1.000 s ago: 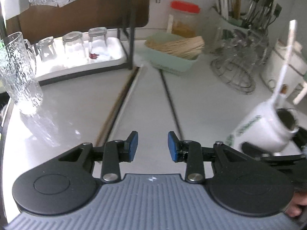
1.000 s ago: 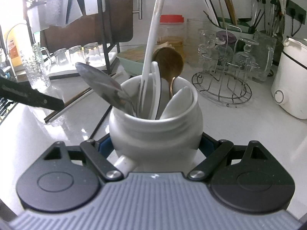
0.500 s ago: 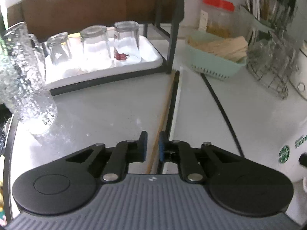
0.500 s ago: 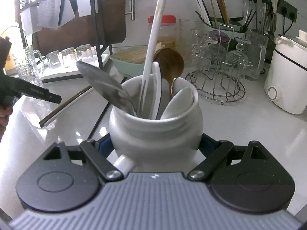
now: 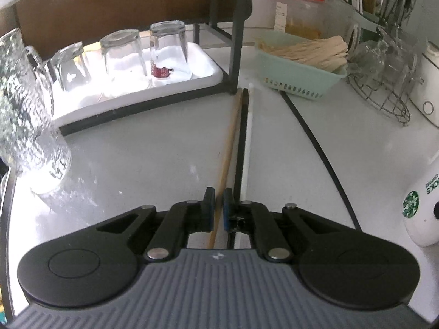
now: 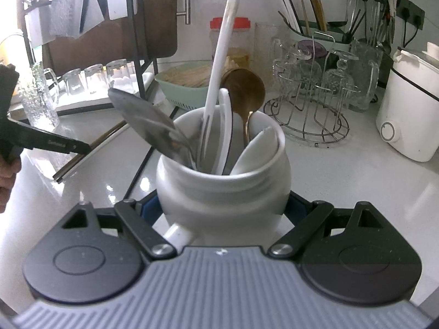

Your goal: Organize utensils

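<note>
Left tool [image 5: 217,209]: jaws closing, nearly shut, blue pads pinching the near end of the wooden chopstick [image 5: 229,150]. The chopstick runs straight ahead of the tool along the table [image 5: 137,150]. Just to its right, side by side, lie a black chopstick [image 5: 242,137] and a white chopstick [image 5: 249,137], both outside the pads. A second black chopstick [image 5: 315,142] lies alone further right, well apart. Whether the wooden one is lifted off the table, cannot tell.

Ahead-left of the left tool: white tray [image 5: 208,74] with upturned glasses [image 5: 123,52]; textured glass pitcher [image 5: 24,115] at far left. Ahead-right: green basket [image 5: 304,79] of wooden sticks, red-lidded jar [image 5: 299,8] behind it, wire glass rack [image 5: 384,93] further right.

Right tool [image 6: 223,205]: jaws spread fairly wide, clamped on both sides of the white mug [image 6: 222,189], handle pointing back toward the tool. The mug sits upright between the jaws; whether it rests on the table is hidden. Inside the mug: steel spoon [image 6: 145,120] leaning left, long white utensil [image 6: 222,52] standing up, brown spoon [image 6: 245,90], white ceramic spoons [image 6: 258,148]. From this view the left tool is at the left edge with the chopsticks under its tip. White appliance [image 6: 408,115] far right.
</note>
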`<state>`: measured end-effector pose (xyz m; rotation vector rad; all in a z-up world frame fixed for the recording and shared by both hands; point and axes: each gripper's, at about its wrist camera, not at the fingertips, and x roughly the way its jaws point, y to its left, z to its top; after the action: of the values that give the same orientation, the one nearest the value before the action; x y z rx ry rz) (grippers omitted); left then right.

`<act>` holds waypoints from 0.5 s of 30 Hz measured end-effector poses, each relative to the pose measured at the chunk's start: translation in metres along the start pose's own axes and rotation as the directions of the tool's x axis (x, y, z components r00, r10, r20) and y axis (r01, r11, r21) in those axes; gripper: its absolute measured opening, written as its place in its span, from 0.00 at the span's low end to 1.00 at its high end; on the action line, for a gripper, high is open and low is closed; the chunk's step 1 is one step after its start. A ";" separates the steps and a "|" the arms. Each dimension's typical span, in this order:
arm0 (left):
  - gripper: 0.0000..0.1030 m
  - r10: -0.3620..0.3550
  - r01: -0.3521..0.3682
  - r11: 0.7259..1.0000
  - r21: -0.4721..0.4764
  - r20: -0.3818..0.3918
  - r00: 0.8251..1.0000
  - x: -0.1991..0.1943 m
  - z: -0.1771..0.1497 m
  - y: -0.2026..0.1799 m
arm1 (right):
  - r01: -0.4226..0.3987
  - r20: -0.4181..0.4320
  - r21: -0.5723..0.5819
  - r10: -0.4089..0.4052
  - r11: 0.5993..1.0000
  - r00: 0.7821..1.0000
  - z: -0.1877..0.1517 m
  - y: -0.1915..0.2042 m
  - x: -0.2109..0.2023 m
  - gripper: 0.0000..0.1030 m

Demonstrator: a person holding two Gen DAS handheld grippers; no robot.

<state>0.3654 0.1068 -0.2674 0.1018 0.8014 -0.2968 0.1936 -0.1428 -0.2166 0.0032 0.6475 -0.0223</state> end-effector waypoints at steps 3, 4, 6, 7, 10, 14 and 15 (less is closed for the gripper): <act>0.06 0.003 -0.004 1.000 -0.021 -0.012 1.000 -0.006 -0.002 0.001 | 0.000 0.000 0.002 0.000 1.000 1.000 0.000 0.000 0.001 0.89; 0.06 0.002 -0.003 1.000 -0.027 -0.012 1.000 -0.009 -0.004 0.001 | 0.000 0.002 0.003 0.000 1.000 1.000 0.000 0.000 0.000 0.89; 0.06 0.004 -0.005 0.999 -0.032 -0.013 1.000 -0.014 -0.008 0.000 | 0.001 0.011 0.003 -0.001 1.000 1.000 -0.001 0.000 0.000 0.89; 0.06 0.006 -0.006 0.999 -0.042 -0.018 1.000 -0.017 -0.010 0.001 | 0.001 0.013 0.003 -0.001 1.000 1.000 -0.002 0.000 0.000 0.89; 0.05 -0.010 0.007 0.997 -0.075 -0.034 0.999 -0.028 -0.019 0.000 | 0.000 0.012 0.003 0.000 1.000 1.000 -0.002 0.000 0.000 0.89; 0.05 -0.006 0.002 0.997 -0.082 -0.047 0.999 -0.049 -0.031 -0.004 | -0.001 0.013 0.004 0.001 1.000 1.000 -0.002 0.000 0.000 0.89; 0.05 -0.002 -0.002 0.997 -0.081 -0.047 0.999 -0.055 -0.034 -0.005 | -0.001 0.013 0.004 0.001 1.000 1.000 -0.002 0.000 0.000 0.89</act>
<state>0.3048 0.1213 -0.2511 0.0328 0.8590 -0.2620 0.1924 -0.1431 -0.2177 0.0069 0.6344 -0.0227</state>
